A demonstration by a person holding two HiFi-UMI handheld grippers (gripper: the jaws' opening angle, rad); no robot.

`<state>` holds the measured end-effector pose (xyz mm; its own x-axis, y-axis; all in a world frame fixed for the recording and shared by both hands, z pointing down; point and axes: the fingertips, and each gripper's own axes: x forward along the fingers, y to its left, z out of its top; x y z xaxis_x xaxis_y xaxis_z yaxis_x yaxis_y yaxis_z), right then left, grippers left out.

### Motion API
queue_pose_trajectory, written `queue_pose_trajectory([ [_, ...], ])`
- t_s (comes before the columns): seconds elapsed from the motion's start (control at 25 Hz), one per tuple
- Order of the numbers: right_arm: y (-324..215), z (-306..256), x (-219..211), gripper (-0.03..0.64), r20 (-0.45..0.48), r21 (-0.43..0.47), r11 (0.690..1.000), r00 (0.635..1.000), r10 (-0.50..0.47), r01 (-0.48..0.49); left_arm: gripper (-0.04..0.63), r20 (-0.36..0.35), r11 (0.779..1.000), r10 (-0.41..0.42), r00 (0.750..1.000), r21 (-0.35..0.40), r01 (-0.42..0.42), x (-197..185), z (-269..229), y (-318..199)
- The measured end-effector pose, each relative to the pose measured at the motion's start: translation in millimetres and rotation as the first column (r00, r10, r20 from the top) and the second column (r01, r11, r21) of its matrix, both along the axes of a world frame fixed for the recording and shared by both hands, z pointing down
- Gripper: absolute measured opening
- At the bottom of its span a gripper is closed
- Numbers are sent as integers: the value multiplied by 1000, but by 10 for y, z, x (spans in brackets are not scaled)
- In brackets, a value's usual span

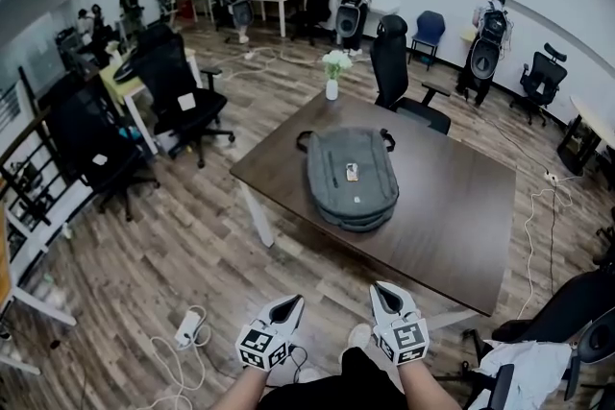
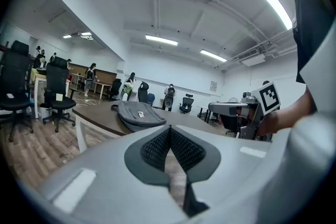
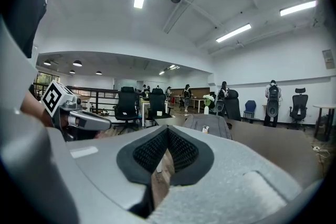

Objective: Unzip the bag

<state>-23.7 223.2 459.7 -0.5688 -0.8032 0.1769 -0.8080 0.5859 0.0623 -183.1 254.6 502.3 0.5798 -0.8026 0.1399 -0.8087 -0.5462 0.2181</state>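
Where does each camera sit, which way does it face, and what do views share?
Head view: on the person's head, facing steeply down at the backpack on the table; forearms, left tool and right tool show below.
Left gripper view: on the left tool, facing along its shut jaws toward the backpack; right tool at right.
Right gripper view: on the right tool, facing likewise; shut jaws, left tool at left.
Shared: all three see the backpack.

Left gripper (image 1: 285,308), right gripper (image 1: 388,299): pale grey shells, black ribbed pads (image 2: 157,147) lining jaws, black-and-white marker cubes (image 1: 261,348) behind jaws. Person's garment (image 1: 336,387): black.
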Motion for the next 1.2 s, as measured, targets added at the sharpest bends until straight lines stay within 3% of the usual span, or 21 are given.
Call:
queue_pose_trajectory([
  [0.48, -1088, 130, 101, 3, 21, -21, 1000, 1000, -18, 19, 17, 58, 999, 17, 998, -33, -15, 160, 31, -1026],
  [0.92, -2217, 259, 609, 3, -16, -50, 998, 999, -28, 27, 17, 78, 999, 45, 996, -28, -43, 714, -18, -2306],
  [1.2, -2608, 480, 890, 3, -22, -84, 996, 999, -34, 33, 17, 113, 998, 56, 992, -42, -51, 1031, 28, -2678],
])
